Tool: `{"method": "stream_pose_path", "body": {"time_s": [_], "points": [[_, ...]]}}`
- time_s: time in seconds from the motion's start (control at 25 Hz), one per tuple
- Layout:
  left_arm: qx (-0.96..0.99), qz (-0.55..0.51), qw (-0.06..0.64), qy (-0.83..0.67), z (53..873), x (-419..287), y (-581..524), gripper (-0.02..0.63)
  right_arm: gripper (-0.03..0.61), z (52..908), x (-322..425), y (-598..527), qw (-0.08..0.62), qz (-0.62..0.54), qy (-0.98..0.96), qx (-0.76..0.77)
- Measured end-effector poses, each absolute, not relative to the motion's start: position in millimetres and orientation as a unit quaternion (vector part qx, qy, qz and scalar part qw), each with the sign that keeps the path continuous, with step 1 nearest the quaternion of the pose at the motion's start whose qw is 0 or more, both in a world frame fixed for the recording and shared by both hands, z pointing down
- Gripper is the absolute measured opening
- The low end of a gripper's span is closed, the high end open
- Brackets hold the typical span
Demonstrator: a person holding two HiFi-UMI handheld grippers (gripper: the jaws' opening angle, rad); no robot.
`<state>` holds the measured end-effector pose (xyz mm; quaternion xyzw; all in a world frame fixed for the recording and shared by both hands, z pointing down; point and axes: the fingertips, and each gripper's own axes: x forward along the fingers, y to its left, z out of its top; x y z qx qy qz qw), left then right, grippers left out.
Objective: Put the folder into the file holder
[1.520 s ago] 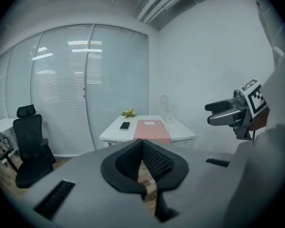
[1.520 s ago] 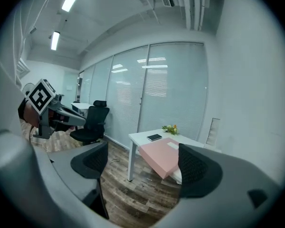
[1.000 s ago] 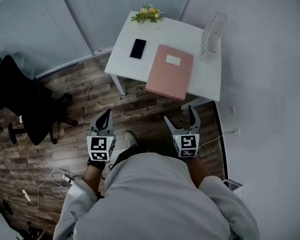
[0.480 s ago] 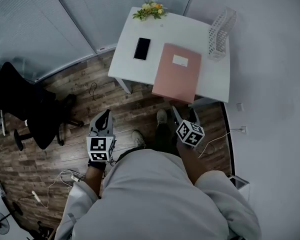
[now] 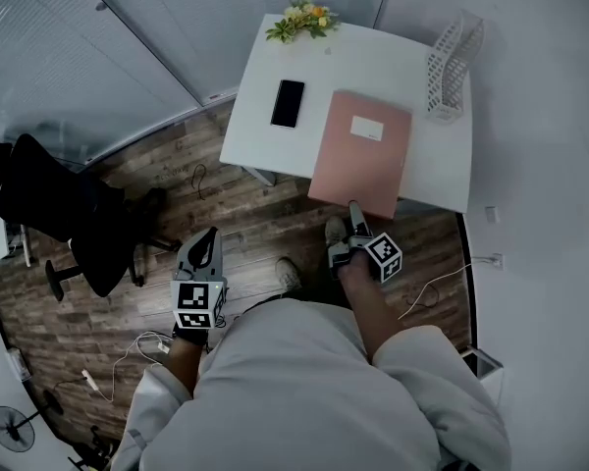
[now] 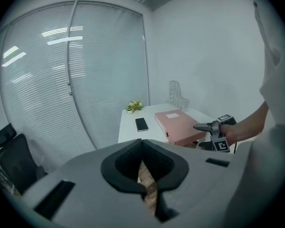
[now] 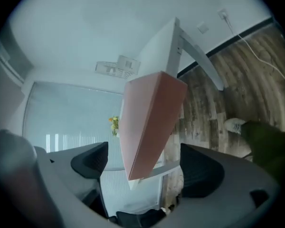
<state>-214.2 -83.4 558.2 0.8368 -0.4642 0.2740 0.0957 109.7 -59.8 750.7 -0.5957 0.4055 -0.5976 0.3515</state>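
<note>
Turned sideways to suit the overhang, the right gripper [image 5: 352, 214] spreads its fingers wide around the folder [image 5: 361, 153] jutting over the surface's [image 5: 263, 130] near edge, not yet clamping; the left gripper [image 5: 207, 238] hangs closed and empty.

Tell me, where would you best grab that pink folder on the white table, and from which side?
Take the folder by its near edge, coming from the person's side. It lies flat, but that end juts past the table, so one jaw can likely pass under, one over. The right hand-held gripper is lined up there, jaws apart.
</note>
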Motion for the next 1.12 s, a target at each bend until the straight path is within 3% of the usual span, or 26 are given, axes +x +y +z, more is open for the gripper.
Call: {"method": "stream_pose_path", "body": {"time_s": [0.8,0.88,1.12], "points": [[0.831,0.336,0.098,-0.432,581.5,-214.9,-96.7,0.009,0.458,793.0,113.9,-128.3,0.485,-0.567,0.376,-0.550],[0.832,0.337,0.096,-0.431,582.5,-215.5,-97.6,0.009,0.379,788.6,117.9,-130.5,0.485,-0.558,0.388,-0.551],[0.840,0.325,0.102,-0.422,583.2,-208.0,-97.3,0.009,0.360,780.1,130.8,-105.3,0.456,-0.555,0.398,-0.571]]}}
